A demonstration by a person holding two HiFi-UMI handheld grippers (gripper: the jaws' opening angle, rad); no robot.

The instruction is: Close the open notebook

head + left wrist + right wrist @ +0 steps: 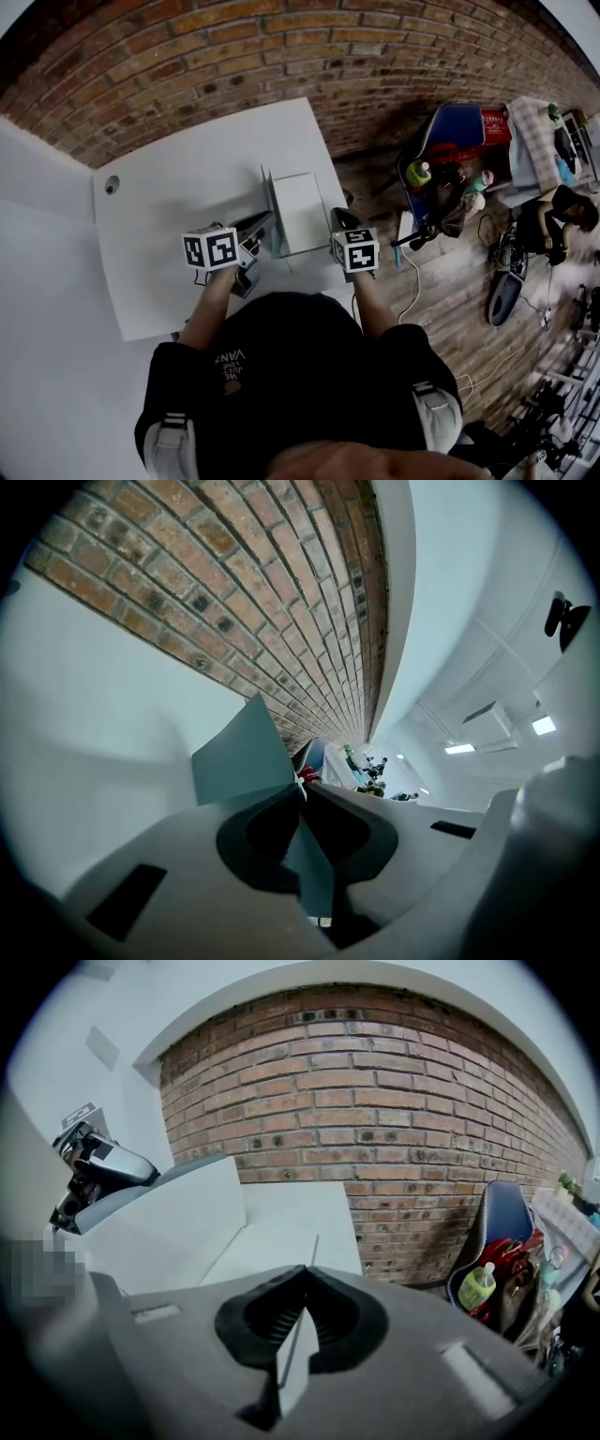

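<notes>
Nearest the head camera, the person's dark top [281, 375] was noted, with both forearms stretched forward over the near edge of the white table [178, 206]. A gripper was held in each hand, marker cubes uppermost.

Left gripper [264, 224]: in its own view the jaws were seen clamped on the grey-blue cover [241, 758] of the notebook [302, 212]. The pads were pressed on the sheet, and its free corner stood up past the jaw tips. From the head view this cover was seen raised close to upright along the notebook's left side.

Right gripper [341, 221]: its jaws were closed on a thin white page [291, 1354], gripped edge-on between the pads. In that same view the lifted cover was seen as a pale slanted panel at left, with the left gripper at its upper end.

The notebook was found lying open between the two grippers, on the table's near right part close to the right edge. Its white inner face was turned up.

Beyond the table a brick wall [309, 56] was recorded. Further right, on a wooden floor [450, 300], a blue chair [457, 129] was seen, with a yellow-green bottle [419, 173] beside it.
</notes>
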